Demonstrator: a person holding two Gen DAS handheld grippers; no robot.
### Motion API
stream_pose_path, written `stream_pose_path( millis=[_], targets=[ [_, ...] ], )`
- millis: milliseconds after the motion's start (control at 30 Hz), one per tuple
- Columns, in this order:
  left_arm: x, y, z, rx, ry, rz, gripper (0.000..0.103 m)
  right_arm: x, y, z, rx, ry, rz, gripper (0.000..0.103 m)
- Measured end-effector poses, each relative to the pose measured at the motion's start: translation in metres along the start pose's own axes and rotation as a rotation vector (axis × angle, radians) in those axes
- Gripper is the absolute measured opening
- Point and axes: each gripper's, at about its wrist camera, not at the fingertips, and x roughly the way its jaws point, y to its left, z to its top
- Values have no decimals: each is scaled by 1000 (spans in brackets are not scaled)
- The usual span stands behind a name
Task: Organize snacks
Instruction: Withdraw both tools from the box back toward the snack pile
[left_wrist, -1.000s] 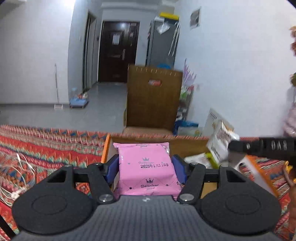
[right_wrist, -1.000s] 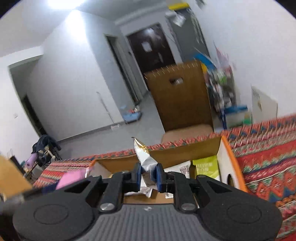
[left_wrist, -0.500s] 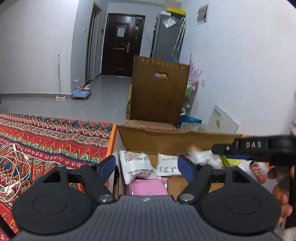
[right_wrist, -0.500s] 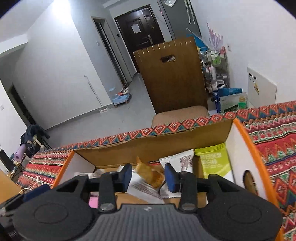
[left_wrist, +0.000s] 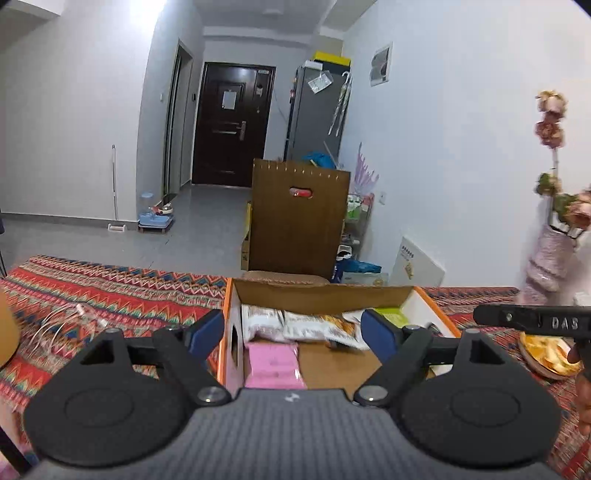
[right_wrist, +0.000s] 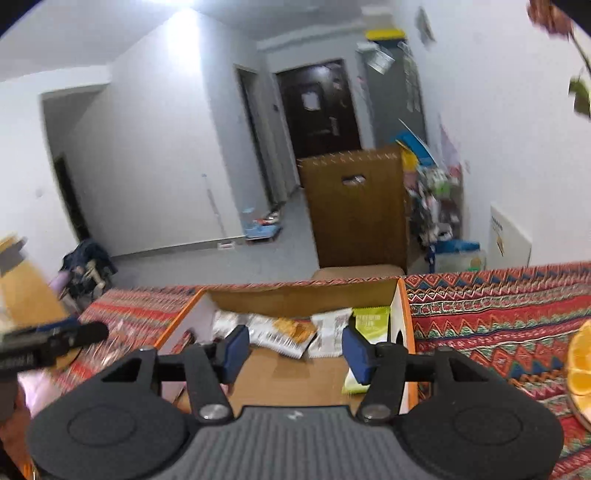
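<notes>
Both tongs hang empty over the cardboard box (left_wrist: 317, 295), fingers spread wide and nothing between them: the left gripper (left_wrist: 293, 332) straddles the box's near-left side, the right gripper (right_wrist: 295, 349) its middle.

Much of the tidying looks done. Going left to right inside the box: a pink packet (left_wrist: 273, 363) lies flat at about 7 o'clock, a white-and-brown packet (left_wrist: 258, 321) leans on the back wall at 11, a crumpled packet with orange print (right_wrist: 286, 332) slumps toward the centre, then a white packet (right_wrist: 328, 332), and a green one (right_wrist: 371, 323) stands against the right wall at about 2 o'clock. The packets lean and overlap, so straightening may be left. I see no loose snack on the patterned cloth (left_wrist: 122, 291), though much of it is out of sight.

The left camera alone shows the pink packet plainly, a tangle of white cable (left_wrist: 70, 323) at 9 o'clock, and a vase of flowers (left_wrist: 550, 254) at 3. The right camera alone shows the green packet in full and orange slices (right_wrist: 580, 365) on a plate at the far right edge.
</notes>
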Motion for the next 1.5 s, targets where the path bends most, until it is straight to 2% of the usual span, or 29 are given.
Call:
stream_pose_path(
  millis=[67,133,267,400,467,567,667,800,933,1100,1500],
  targets=[
    [-30,-4,-10,-1,-13,-7,83,-33,12,-17,-70,-19,-5,59],
    [-63,-7,-24,2,-34,-10,85,-64,23,-34,-123,-40,-5,69],
    [-121,-12,-60,7,-64,-1,90,-118,39,-72,-175,-71,23,81],
    [-165,-14,-97,-2,-70,20,93,-159,53,-119,-247,-115,-16,90],
    [-185,-16,-115,-18,-89,43,96,-175,56,-148,-244,-134,-17,91],
    [-209,-16,-143,-56,-104,64,99,-192,57,-191,-184,-101,26,91],
    [-228,-11,-174,-81,-99,38,100,-210,64,-230,-180,-84,-14,91],
    [-240,-10,-209,-65,-45,55,100,-233,75,-271,-209,-74,-50,91],
    [-248,-11,-227,-55,-16,66,100,-247,78,-289,-125,-63,6,91],
    [-252,-15,-235,-24,-1,87,101,-243,93,-300,-191,-49,-18,91],
    [-240,-23,-219,21,-4,59,103,-230,82,-288,-153,-59,-49,91]
  ],
)
